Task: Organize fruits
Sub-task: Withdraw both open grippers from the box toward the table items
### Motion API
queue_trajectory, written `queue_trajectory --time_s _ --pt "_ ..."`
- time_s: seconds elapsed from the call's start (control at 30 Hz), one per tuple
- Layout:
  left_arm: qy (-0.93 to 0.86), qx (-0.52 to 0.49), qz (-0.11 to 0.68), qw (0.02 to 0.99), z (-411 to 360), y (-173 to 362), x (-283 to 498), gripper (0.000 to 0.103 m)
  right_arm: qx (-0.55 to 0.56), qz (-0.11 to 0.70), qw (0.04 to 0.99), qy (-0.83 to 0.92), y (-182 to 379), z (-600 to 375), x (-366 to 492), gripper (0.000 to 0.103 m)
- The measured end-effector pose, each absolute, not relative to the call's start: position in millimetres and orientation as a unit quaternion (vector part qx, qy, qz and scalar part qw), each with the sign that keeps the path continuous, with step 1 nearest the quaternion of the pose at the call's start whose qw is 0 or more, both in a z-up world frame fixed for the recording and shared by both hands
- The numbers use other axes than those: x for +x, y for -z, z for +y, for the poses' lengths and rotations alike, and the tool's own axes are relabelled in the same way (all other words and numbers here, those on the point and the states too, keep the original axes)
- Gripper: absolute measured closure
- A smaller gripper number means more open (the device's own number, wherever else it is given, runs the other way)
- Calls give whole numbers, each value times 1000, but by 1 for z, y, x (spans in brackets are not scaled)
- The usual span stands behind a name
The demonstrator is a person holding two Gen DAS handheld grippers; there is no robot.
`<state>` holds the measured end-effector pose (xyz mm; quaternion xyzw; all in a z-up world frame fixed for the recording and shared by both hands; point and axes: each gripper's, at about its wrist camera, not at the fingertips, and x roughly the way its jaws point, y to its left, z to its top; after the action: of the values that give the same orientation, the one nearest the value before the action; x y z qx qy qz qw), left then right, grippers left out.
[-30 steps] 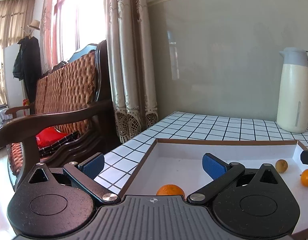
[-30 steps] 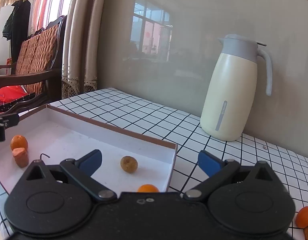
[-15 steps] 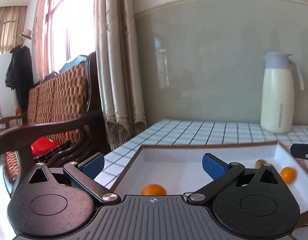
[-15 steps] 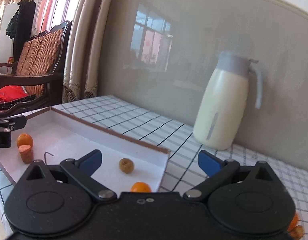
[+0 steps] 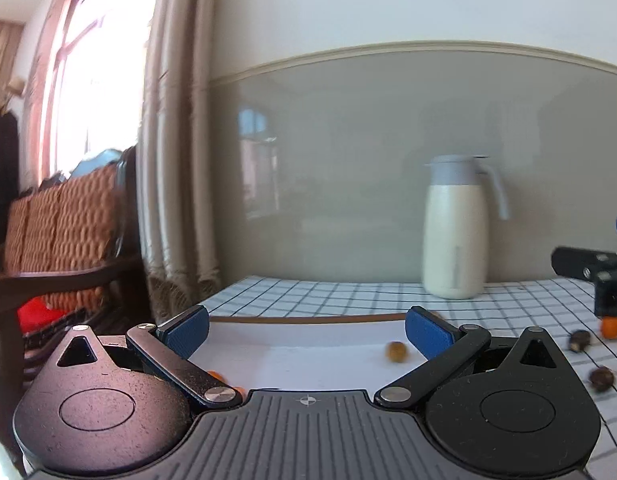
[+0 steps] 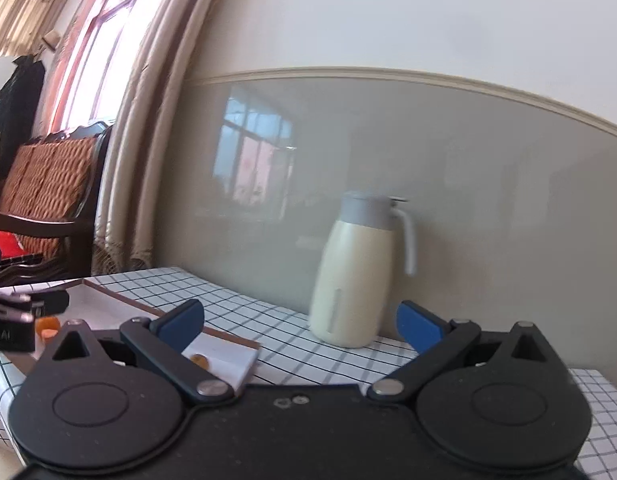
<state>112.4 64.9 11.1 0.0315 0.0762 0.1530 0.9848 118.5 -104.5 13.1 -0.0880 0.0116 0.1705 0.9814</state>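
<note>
Loose fruit (image 5: 600, 378) is seen on the checked counter (image 5: 508, 312) outside the right edge of the white tray (image 5: 308, 360), right of the left gripper (image 5: 306, 330) and nearer the right gripper (image 6: 300, 322), whose front shows at that side. Both sets of jaws are spread wide, nothing held or touched. One brown fruit (image 5: 395, 351) lies in the tray near its right edge.

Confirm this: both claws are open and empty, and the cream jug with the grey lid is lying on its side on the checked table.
Not quite. The cream jug stands upright on the checked table, as the left wrist view shows. The rest holds: left claw and right claw are open and empty.
</note>
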Motion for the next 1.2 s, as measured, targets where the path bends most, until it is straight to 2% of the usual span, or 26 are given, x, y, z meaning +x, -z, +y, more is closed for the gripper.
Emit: queue_trajectory --time_s 0.2,0.4,0.63,0.7,0.87,1.2 --pt "-122 36 54 990 36 -9 105 0 -49 110 972 -203 -7 -142 130 6" --pt "-73 16 69 995 17 -4 108 0 -62 117 980 -150 -3 -168 126 6" --pt "-31 38 90 995 -15 5 119 0 -85 130 980 -127 9 -189 121 12" --pt "-24 47 90 995 -24 8 121 0 -85 137 980 -117 12 -198 121 18" --pt "4 65 87 994 -49 14 125 0 -82 158 980 -85 21 -220 124 23" --pt "51 78 121 988 -96 29 146 0 -73 192 977 -60 43 -250 136 25"
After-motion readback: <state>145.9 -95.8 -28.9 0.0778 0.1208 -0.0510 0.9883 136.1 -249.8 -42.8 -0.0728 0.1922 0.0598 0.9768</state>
